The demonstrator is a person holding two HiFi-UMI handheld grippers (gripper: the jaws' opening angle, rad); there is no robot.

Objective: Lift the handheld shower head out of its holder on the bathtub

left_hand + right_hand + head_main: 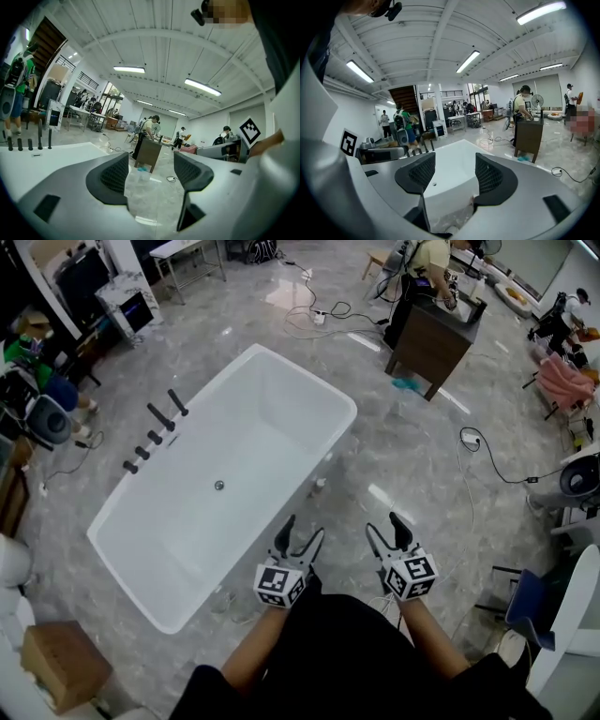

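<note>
A white freestanding bathtub stands on the grey marble floor, in the middle left of the head view. Several black fittings rise in a row from its far left rim; I cannot tell which one is the handheld shower head. The same row shows small at the left in the left gripper view and past the left jaw in the right gripper view. Both grippers hang low near the tub's near right side, well away from the fittings. My left gripper and my right gripper are both open and hold nothing.
A dark brown cabinet with a person at it stands at the back right. Cables trail over the floor behind the tub, and another cable lies to the right. A cardboard box sits at the lower left. Equipment crowds the left edge.
</note>
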